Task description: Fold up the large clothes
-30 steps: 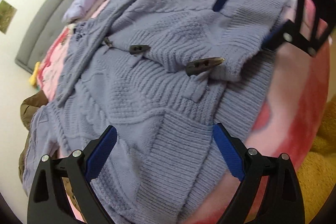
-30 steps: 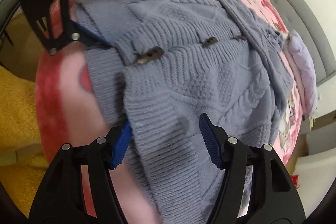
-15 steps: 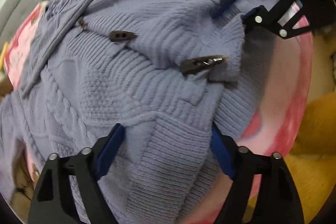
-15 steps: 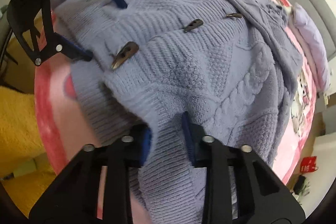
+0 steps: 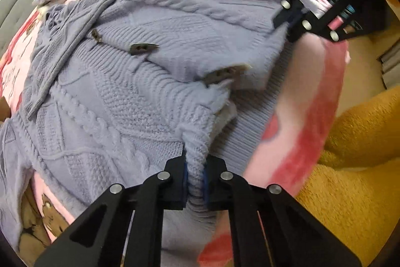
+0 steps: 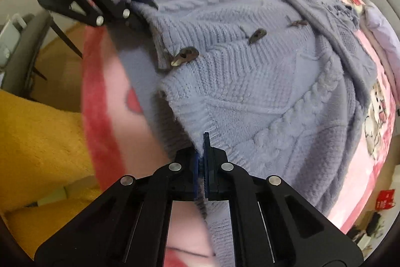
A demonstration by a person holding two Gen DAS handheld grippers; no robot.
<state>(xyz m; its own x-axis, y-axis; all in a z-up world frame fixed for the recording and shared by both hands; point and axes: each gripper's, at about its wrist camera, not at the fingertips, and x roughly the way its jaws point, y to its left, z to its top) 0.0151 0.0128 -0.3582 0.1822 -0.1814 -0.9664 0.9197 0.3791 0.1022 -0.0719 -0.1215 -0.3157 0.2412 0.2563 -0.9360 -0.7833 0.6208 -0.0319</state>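
— Lying flat on the pink bed, the lavender cardigan looks thick, soft, floppy?

— Yes, heavy knit; its ribbed hem is the sensible hold. The left gripper has its jaws closed on a bunched hem fold; the right gripper pinches the hem edge thinly.

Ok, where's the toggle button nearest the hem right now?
In the left wrist view the toggle sits right of centre on the cardigan, just above the left gripper pinching the hem. In the right wrist view it's left of centre.
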